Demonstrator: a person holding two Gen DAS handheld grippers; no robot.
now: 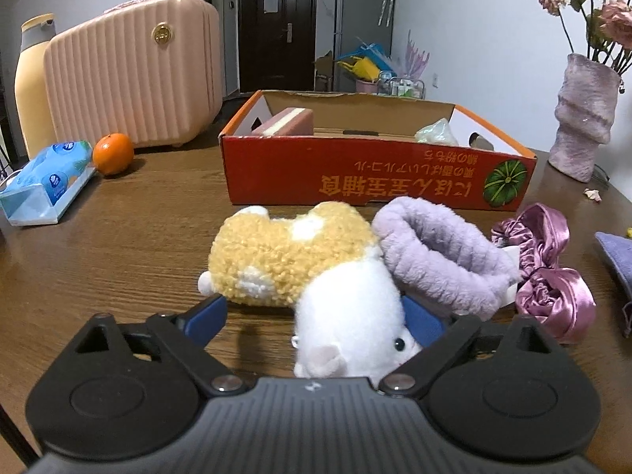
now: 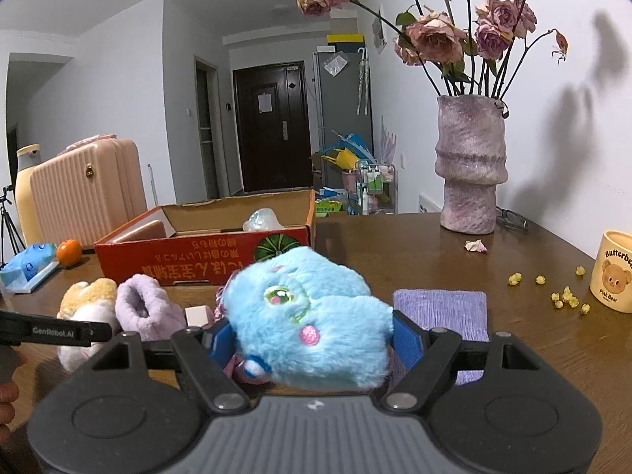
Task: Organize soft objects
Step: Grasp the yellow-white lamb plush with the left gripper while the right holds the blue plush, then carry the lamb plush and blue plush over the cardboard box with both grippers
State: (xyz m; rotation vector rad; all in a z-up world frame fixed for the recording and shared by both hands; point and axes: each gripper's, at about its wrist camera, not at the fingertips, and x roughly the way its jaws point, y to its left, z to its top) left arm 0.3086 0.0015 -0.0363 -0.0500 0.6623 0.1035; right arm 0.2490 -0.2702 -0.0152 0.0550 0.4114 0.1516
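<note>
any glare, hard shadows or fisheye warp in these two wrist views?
Left wrist: the red cardboard box bows under barrel warp, corners vignetted black, soft sheen on the table. Right wrist: dried roses throw dark blurry shadows on the white wall, glare streak on the tabletop near the vase, blue plush soft-focused up close.

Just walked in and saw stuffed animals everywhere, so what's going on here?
A person is tidying soft things on a wooden table with a hand-held tool in each hand. The right tool has a fluffy blue plush between its fingers. The left tool is open around a tan-and-white plush lying on the table beside a lilac headband and satin scrunchies. The red cardboard box behind them already holds a couple of items.
</note>
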